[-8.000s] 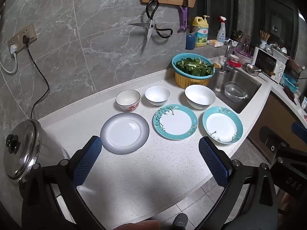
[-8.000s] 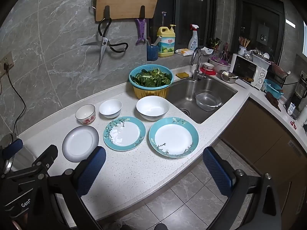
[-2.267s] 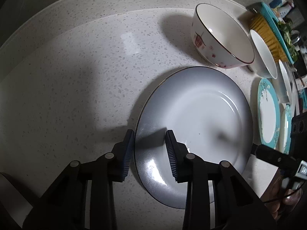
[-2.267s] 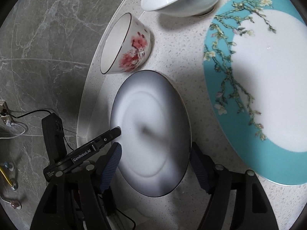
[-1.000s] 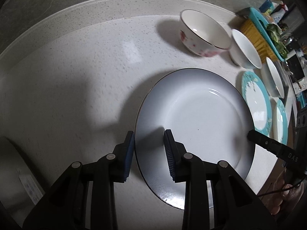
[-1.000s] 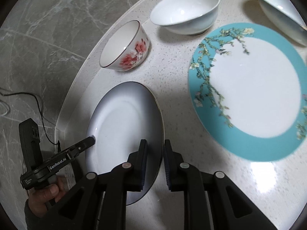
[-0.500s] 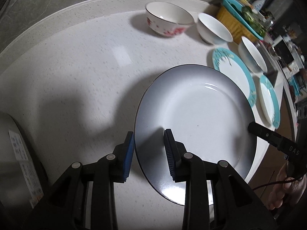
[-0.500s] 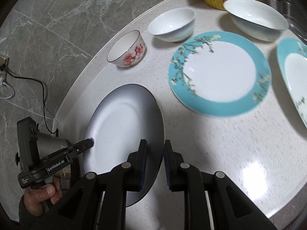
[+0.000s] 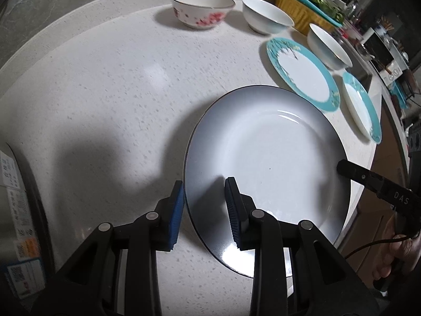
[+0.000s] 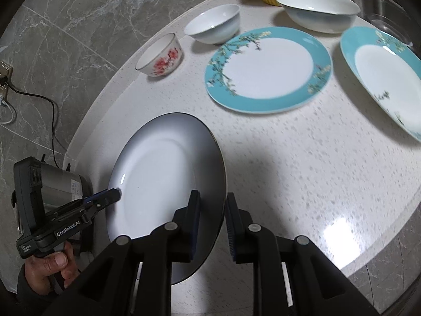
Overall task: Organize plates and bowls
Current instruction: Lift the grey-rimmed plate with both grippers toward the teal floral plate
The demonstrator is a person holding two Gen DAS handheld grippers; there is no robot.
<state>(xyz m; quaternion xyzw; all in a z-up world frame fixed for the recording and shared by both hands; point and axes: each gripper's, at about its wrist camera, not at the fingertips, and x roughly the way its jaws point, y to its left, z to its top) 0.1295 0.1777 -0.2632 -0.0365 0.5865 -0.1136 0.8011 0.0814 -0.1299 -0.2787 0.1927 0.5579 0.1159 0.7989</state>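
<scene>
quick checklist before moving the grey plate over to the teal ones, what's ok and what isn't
1. Left gripper clamped on the grey plate rim: ok, one pad under, one on top.
2. Right gripper clamped on the opposite rim: ok.
3. Plate clear of the counter: ok, it casts a shadow below itself.
4. Plate level: cannot tell, fisheye distortion.
5. Nearer teal plate empty to receive it: ok.
6. Path to it: ok, the floral bowl and small white bowl sit behind, off the line.
</scene>
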